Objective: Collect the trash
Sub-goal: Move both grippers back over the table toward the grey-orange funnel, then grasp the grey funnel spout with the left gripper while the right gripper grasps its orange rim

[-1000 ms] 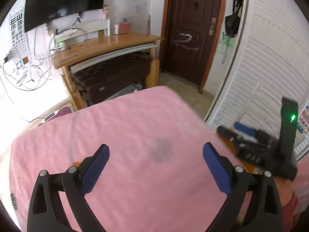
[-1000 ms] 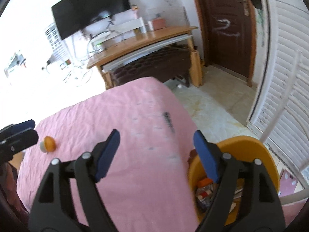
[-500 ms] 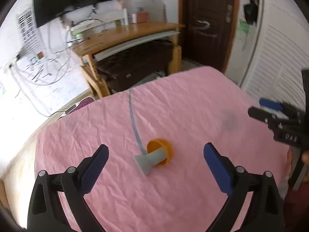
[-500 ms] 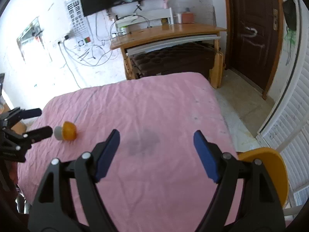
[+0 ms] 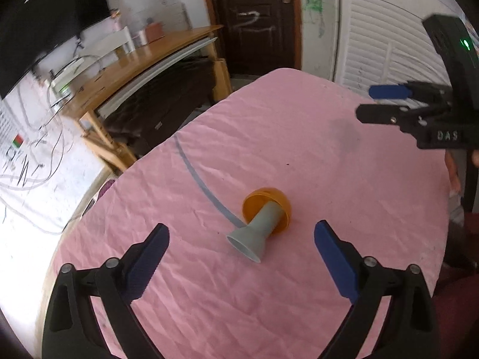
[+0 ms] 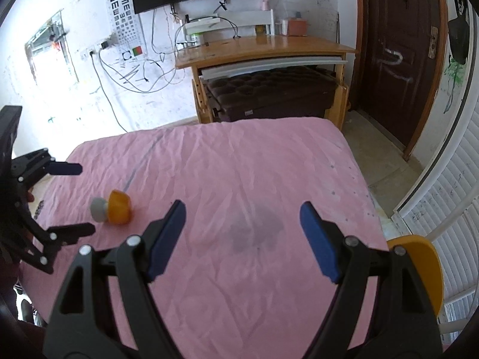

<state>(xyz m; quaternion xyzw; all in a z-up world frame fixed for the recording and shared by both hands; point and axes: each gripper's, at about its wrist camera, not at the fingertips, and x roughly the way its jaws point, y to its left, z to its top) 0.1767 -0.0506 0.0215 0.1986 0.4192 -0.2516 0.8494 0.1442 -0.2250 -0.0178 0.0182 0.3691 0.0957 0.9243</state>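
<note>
We hold our left gripper [image 5: 241, 246] wide open, and there is nothing between its blue pads [image 5: 336, 264]. It hangs just above the pink cloth [image 5: 329, 179] and touches nothing. The little toy mushroom [image 5: 260, 221] lies on the cloth right in front of it, in the gap between the two fingers but a bit farther out. The mushroom lies on its side. Its orange round cap [image 5: 269, 202] points to the far side, and its grey stem [image 5: 254, 236] points back at us, with the wide open end nearest. A thin grey-blue line [image 5: 194, 176] on the cloth runs from the far left up to the mushroom. Our right gripper [image 6: 242, 236] is wide open too and holds nothing. It floats over a dark smudge [image 6: 257, 230] on the cloth. In the right view, the mushroom [image 6: 112, 206] sits off to the left, near the left gripper [image 6: 67, 197]. A yellow bin [image 6: 425, 266] peeks out at the near right, just past the edge of the table and partly behind our right finger. A wooden desk [image 6: 263, 51] stands far away by the wall.
</note>
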